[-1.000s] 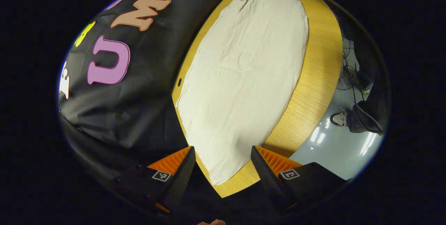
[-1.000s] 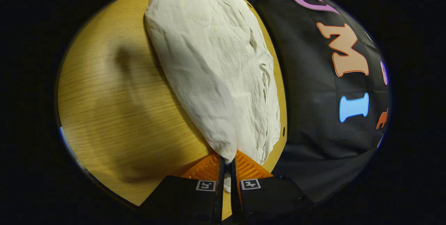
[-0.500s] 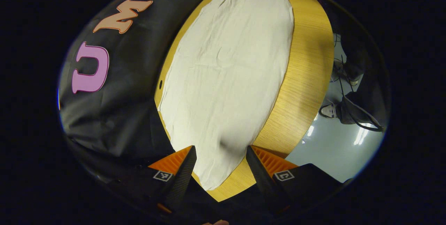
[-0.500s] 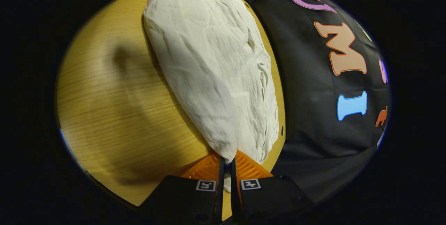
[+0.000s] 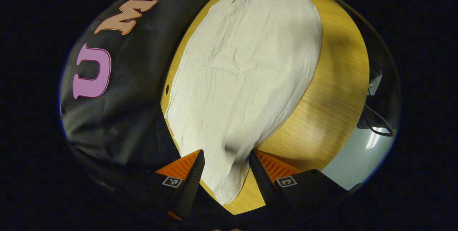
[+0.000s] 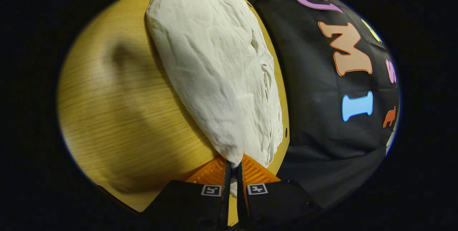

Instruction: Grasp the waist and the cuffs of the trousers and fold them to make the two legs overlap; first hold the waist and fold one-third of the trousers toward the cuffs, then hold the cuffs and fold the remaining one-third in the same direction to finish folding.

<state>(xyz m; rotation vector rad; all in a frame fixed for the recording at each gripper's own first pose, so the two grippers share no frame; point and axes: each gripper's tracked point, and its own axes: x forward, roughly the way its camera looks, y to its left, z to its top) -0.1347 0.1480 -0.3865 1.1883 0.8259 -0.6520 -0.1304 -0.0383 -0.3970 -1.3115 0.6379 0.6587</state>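
**Trousers laid lengthwise on table; right gripper clamped on one end, left gripper spread at the other**

Left gripper view:
- The booth wall [image 5: 118, 91] of black cloth occupies the left side.
- The wooden table [image 5: 336, 91] lies to the right of the wall. A small round hole [image 5: 167, 89] marks its edge next to the wall.
- The pale trousers [image 5: 243, 77] lie lengthwise along the table, flat with light creases, reaching from the near end to the far end.
- The left gripper [image 5: 223, 159] is released: its fingers stand well apart, one on each side of the near, narrow end of the trousers. The fabric passes between them. Contact between the fingers and the fabric cannot be determined.
- A strip of grey floor [image 5: 361, 159] with a dark cable [image 5: 375, 122] lies at the far right, beyond the table edge.

Right gripper view:
- The bare table [image 6: 118, 116] surface, crossed by a broad shadow, fills the left side.
- The trousers [image 6: 214, 66] run away from the camera along the table edge next to the booth wall [image 6: 322, 123], with bunched folds on the wall side.
- The right gripper [image 6: 232, 168] is clenched on the near end of the trousers. Both fingers press on the fabric, and a little cloth protrudes behind the narrow gap between them.
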